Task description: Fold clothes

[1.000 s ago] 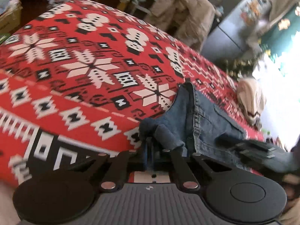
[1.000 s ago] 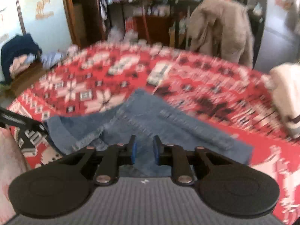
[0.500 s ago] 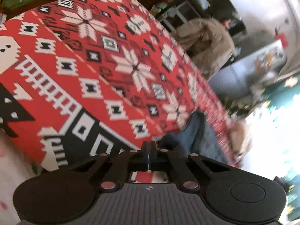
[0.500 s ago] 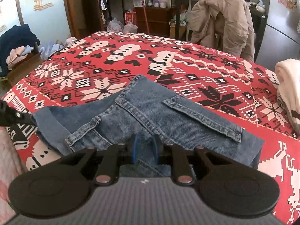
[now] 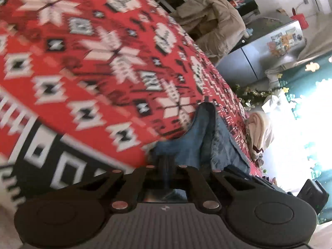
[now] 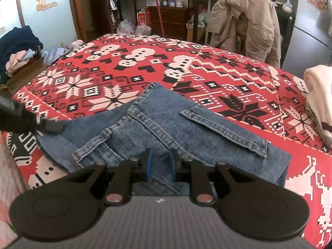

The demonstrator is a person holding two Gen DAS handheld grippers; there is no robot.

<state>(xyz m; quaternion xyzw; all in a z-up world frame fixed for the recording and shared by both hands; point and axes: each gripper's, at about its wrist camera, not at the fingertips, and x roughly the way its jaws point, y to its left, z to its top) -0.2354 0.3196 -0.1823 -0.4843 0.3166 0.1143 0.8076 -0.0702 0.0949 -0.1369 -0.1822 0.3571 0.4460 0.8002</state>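
Note:
Blue jeans (image 6: 186, 128) lie folded on the red patterned bedspread (image 6: 228, 78), a back pocket flap facing up. My right gripper (image 6: 160, 164) is at their near edge, its blue pads closed on a thick fold of denim. My left gripper (image 6: 51, 127) comes in from the left, its tip touching the jeans' left edge. The left wrist view is blurred: the left gripper (image 5: 166, 161) is shut, and the jeans (image 5: 186, 143) bunch just beyond its tips. Whether fabric is pinched there is unclear.
A folded cream garment (image 6: 319, 95) sits at the bed's right edge. A beige coat (image 6: 244, 20) hangs over a chair behind the bed. Dark blue clothes (image 6: 18, 41) are piled at the left. A grey fridge (image 5: 269, 58) stands beyond.
The left gripper held the jeans' corner, pulled away from it with its jaws together, then came back lower to the jeans' left edge while rolling. The right gripper has stayed put.

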